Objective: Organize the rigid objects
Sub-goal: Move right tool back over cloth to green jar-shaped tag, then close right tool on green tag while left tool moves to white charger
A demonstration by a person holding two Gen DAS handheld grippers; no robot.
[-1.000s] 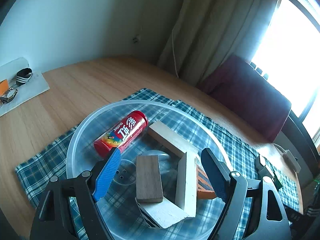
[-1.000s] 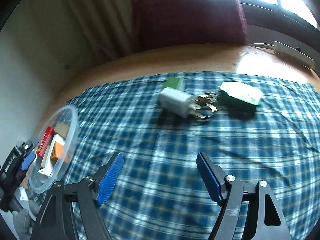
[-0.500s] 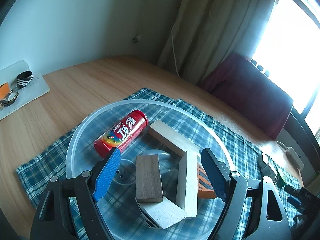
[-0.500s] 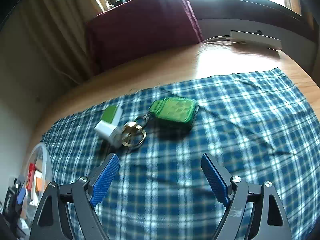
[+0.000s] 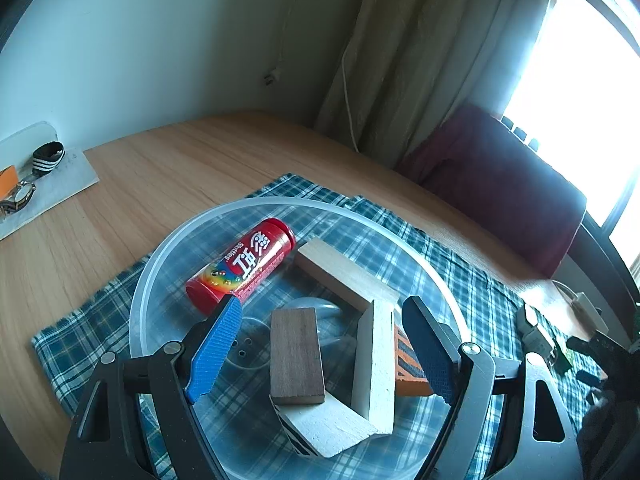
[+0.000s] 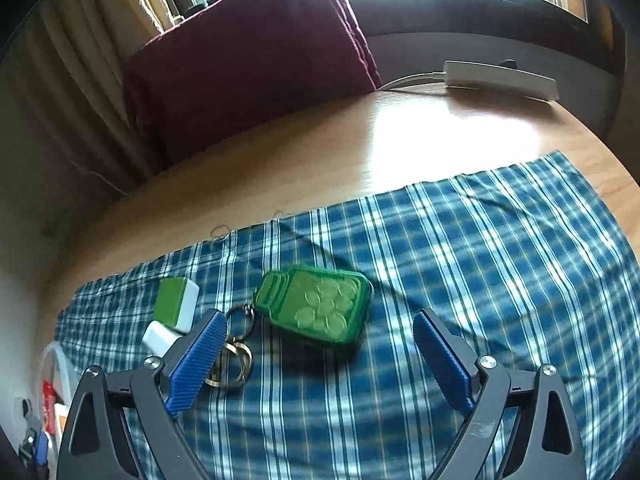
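Hovering over a clear plastic bowl point(image 5: 160, 264), the left tongs point(image 5: 320, 354) stand spread wide with nothing between the blue pads. Inside the bowl, from left to right, lie a red Skittles tube point(image 5: 242, 270) on its side, a dark wooden block point(image 5: 296, 356), a pale wooden block point(image 5: 344, 274), a white block point(image 5: 374, 360) on edge and an orange block point(image 5: 408, 368) partly hidden behind it. The bowl sits on a blue plaid cloth point(image 5: 76, 344) spread over the wooden desk point(image 5: 160, 168). On the right, the right tongs point(image 6: 320, 364) are also spread wide and empty, above the same cloth point(image 6: 480, 264). Just ahead of them lie a green-and-white mahjong tile point(image 6: 176, 304), a white charger plug point(image 6: 160, 338) beside the left pad, metal key rings point(image 6: 236, 354), and a green jar-shaped keychain point(image 6: 316, 304).
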